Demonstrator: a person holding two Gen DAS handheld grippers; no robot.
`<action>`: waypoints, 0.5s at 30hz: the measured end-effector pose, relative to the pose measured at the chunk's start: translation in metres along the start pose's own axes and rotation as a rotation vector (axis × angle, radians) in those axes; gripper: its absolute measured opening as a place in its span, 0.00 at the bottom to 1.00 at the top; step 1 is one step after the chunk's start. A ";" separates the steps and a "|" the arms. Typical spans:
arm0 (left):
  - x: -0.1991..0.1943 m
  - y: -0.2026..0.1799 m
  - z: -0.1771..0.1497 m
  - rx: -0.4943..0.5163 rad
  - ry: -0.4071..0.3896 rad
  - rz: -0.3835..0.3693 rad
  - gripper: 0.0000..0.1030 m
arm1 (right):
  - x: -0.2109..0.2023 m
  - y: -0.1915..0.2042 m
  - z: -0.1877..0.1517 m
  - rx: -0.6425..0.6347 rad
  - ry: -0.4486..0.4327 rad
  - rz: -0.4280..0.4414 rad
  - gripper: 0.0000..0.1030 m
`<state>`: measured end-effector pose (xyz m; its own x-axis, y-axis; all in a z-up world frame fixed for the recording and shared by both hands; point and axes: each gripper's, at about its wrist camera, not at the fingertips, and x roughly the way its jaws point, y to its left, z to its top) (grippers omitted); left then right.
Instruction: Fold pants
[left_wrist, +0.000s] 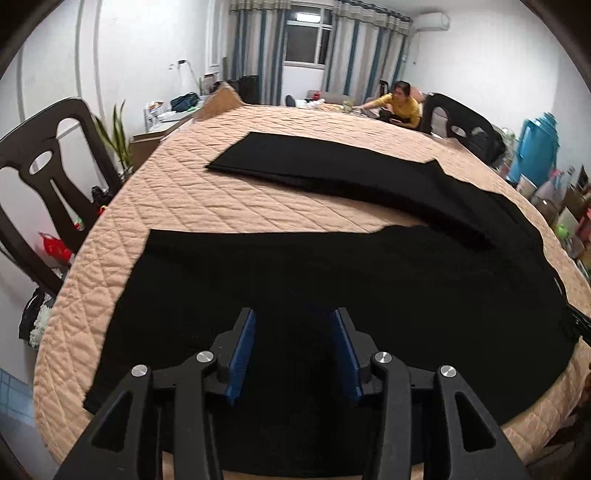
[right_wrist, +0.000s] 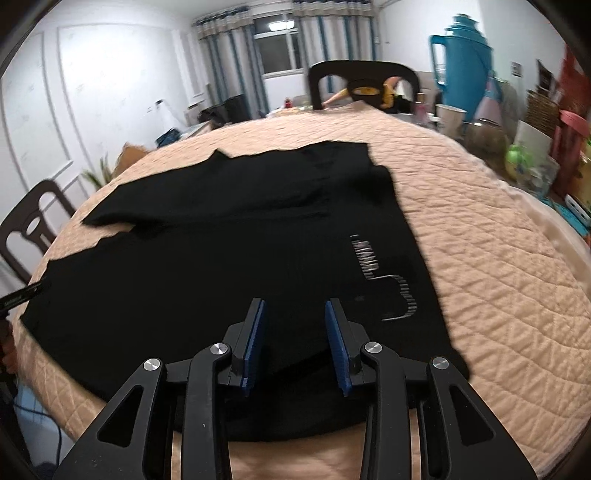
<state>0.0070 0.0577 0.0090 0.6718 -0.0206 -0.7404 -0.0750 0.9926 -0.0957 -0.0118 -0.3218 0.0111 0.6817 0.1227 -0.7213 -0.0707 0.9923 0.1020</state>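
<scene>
Black pants (left_wrist: 295, 266) lie spread flat on a round table under a peach quilted cover (left_wrist: 177, 206). In the left wrist view both legs run off to the left, the far leg (left_wrist: 332, 166) apart from the near one. My left gripper (left_wrist: 293, 325) hovers over the near leg, jaws apart, blue pads (left_wrist: 243, 347) bare. In the right wrist view the pants (right_wrist: 221, 258) show white printed lettering (right_wrist: 384, 280) near the waist end. My right gripper (right_wrist: 295, 314) hangs over the cloth's near edge, open, with nothing pinched between its pads (right_wrist: 334, 332).
Dark chairs stand at the left (left_wrist: 48, 177) and far side (right_wrist: 362, 77) of the table. A person in a yellow top (left_wrist: 402, 105) sits beyond the far edge. A blue thermos (right_wrist: 465, 66), cups and clutter crowd the right rim. Bare quilt (right_wrist: 498, 258) lies right of the pants.
</scene>
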 end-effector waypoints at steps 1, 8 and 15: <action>0.001 -0.004 -0.001 0.009 0.005 -0.005 0.46 | 0.004 0.003 -0.001 -0.012 0.009 0.004 0.33; 0.006 -0.013 -0.005 0.032 0.023 0.001 0.47 | 0.010 0.010 -0.002 -0.049 0.034 -0.016 0.36; 0.006 -0.023 0.000 0.066 0.032 -0.014 0.48 | 0.009 0.018 0.006 -0.069 0.039 0.018 0.36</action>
<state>0.0130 0.0345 0.0067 0.6483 -0.0370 -0.7605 -0.0164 0.9979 -0.0625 -0.0025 -0.3028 0.0100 0.6510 0.1401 -0.7460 -0.1336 0.9886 0.0691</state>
